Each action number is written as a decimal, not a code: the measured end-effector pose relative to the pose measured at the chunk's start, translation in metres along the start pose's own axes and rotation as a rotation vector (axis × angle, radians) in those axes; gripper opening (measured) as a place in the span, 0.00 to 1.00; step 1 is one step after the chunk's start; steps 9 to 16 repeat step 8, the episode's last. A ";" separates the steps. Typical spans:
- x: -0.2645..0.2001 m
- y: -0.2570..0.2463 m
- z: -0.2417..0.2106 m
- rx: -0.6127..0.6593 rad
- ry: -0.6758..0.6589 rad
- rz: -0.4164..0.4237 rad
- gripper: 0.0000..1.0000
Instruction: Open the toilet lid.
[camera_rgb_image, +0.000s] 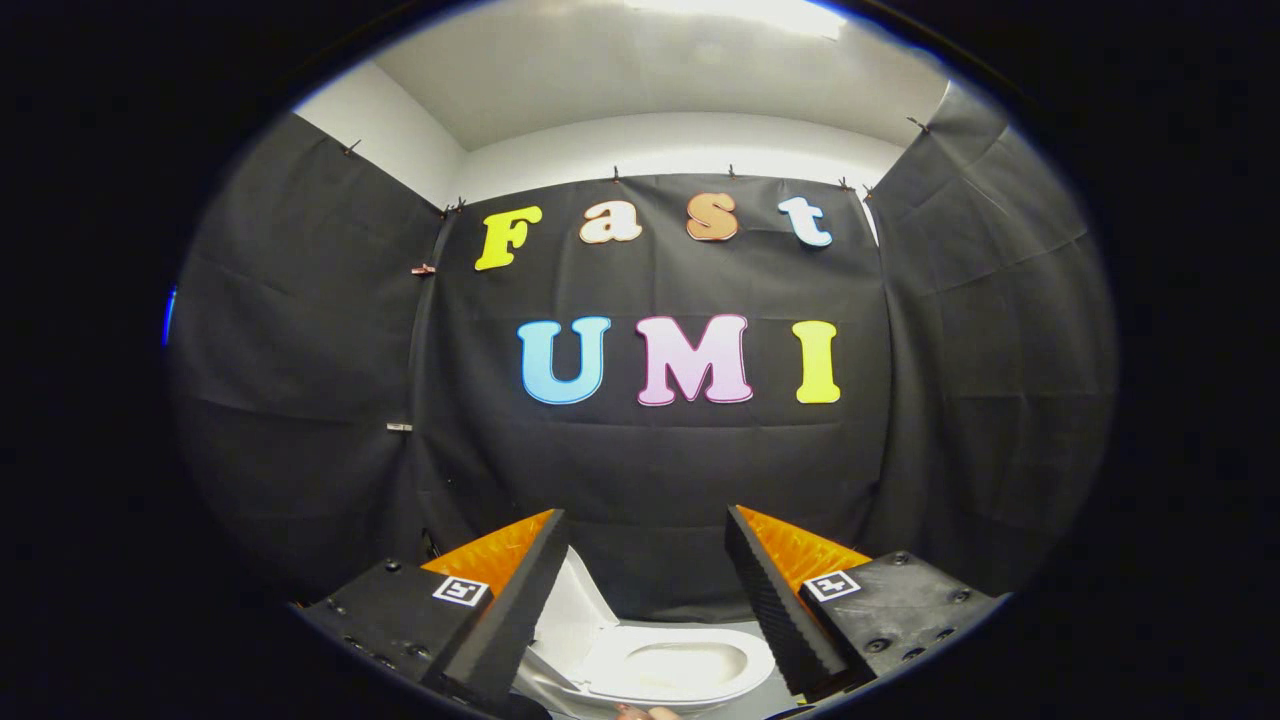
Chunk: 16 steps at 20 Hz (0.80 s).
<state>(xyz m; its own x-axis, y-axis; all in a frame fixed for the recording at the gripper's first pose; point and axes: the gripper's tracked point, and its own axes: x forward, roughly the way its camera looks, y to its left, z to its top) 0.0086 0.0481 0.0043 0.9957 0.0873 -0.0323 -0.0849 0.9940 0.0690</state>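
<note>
Above toilet (665, 665), tool (648, 530) wide open, empty

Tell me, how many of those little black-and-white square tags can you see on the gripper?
2. One square tag sits on the block behind one finger, the other square tag behind the other finger; the open gripper frames the toilet. Others may be hidden.

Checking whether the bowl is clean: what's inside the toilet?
The lid stands raised, and the toilet bowl shows bare pale porcelain between the open gripper's fingers. The near rim and bowl bottom are hidden.
</note>
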 end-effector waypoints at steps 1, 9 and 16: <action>0.000 -0.001 0.000 0.002 0.000 -0.002 0.98; -0.003 -0.002 0.004 0.005 -0.011 0.000 0.98; -0.003 -0.002 0.004 0.005 -0.011 0.000 0.98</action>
